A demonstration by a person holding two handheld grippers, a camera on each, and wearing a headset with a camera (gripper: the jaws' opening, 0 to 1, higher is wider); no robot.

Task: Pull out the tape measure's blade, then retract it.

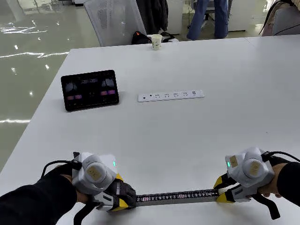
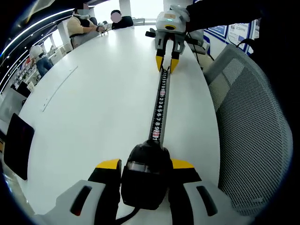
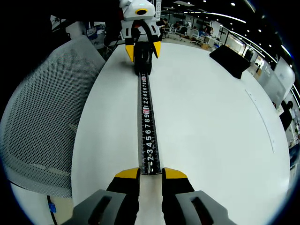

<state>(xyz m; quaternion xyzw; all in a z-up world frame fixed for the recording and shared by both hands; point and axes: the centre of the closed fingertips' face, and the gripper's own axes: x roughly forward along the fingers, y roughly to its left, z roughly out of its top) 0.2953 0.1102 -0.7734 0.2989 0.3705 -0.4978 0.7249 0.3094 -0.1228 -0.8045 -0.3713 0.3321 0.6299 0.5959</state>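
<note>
The left tongs (image 2: pixel 146 165) are clenched on the tape measure's case (image 2: pixel 144 180), at the counter's (image 1: pixel 187 136) near edge. The right tongs (image 3: pixel 151 174) grasp the tip of the blade (image 3: pixel 147 126), stretched straight between them. Retracting likely means moving the right tongs along this line toward the case.

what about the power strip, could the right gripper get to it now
Likely yes, but not freely: the table up to the power strip is bare, yet the right gripper is shut on the end of the blade drawn from the tape measure in the left gripper, so it should let go first.
</note>
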